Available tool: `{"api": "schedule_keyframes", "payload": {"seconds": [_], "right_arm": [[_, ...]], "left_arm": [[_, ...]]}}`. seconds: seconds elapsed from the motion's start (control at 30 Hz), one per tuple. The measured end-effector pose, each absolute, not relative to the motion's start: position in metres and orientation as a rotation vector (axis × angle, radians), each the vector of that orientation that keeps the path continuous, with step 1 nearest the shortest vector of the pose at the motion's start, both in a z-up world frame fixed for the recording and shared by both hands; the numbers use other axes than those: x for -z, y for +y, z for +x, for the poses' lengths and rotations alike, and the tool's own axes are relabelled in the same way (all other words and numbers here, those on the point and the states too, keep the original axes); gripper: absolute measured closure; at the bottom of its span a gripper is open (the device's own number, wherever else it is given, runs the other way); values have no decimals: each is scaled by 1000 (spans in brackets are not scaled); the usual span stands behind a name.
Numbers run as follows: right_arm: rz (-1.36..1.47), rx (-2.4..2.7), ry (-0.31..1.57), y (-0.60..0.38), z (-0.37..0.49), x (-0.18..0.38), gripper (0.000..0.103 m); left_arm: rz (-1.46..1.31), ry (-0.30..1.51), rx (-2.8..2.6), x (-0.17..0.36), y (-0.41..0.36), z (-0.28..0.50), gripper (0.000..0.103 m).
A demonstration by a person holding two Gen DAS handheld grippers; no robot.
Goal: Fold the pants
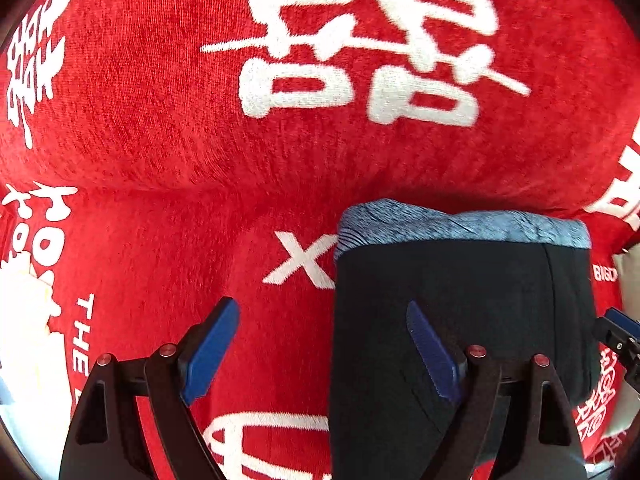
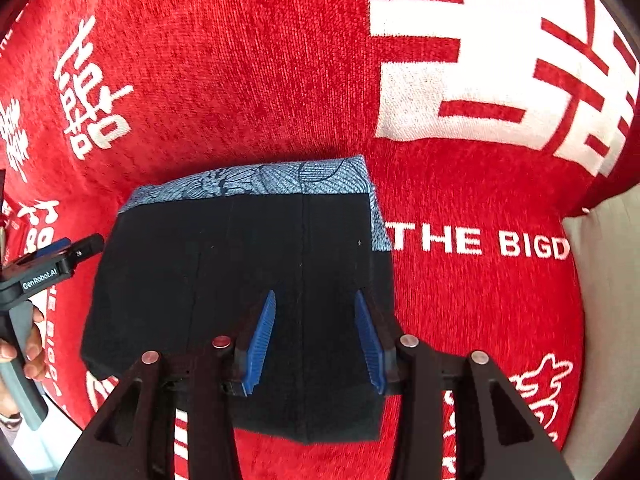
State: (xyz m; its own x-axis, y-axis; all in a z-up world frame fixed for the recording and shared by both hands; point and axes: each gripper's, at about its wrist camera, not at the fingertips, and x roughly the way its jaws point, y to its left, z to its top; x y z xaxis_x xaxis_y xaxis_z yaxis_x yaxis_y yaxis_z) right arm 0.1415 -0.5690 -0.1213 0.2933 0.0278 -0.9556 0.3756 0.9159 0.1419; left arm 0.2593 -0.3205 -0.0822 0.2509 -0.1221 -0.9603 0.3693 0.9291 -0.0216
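Red blanket (image 2: 248,80) bears folded pants (image 2: 240,280) beneath both gaping tools.

Both point steeply down: left hand-held gripper (image 1: 322,354) wide open, right hand-held gripper (image 2: 316,340) approx half-open (nothing pinched).

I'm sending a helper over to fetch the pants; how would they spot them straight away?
Look for the red blanket with big white lettering. On it lie the folded pants, a compact black block beside the words THE BIGD. They are the only dark thing there, with a blue patterned band along the far edge.
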Motion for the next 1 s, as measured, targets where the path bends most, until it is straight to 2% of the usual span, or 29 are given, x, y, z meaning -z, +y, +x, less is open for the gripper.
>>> {"api": "schedule_keyframes", "payload": {"seconds": [0.07,0.23,0.4,0.47,0.6,0.63,0.67,1.0], "right_arm": [[377,234,1256,-558,135,107,45],[326,234,1285,-539,125,98,35],[285,239,1317,-530,116,100,33],[297,230,1330,-527,113,102,27],[310,226,1339,-525,113,106,27],[311,227,1343,-525,112,106,27],[312,227,1346,-527,113,112,27],[303,231,1359,-534,110,131,25]], "left_arm": [[215,1278,300,77,-321,250,16],[214,1295,376,73,-324,227,16],[233,1337,399,89,-327,210,16],[250,1349,396,96,-328,204,16],[247,1370,397,107,-327,200,15],[246,1373,391,109,-327,200,3],[245,1375,384,111,-326,201,0],[226,1437,373,131,-325,204,0]]}}
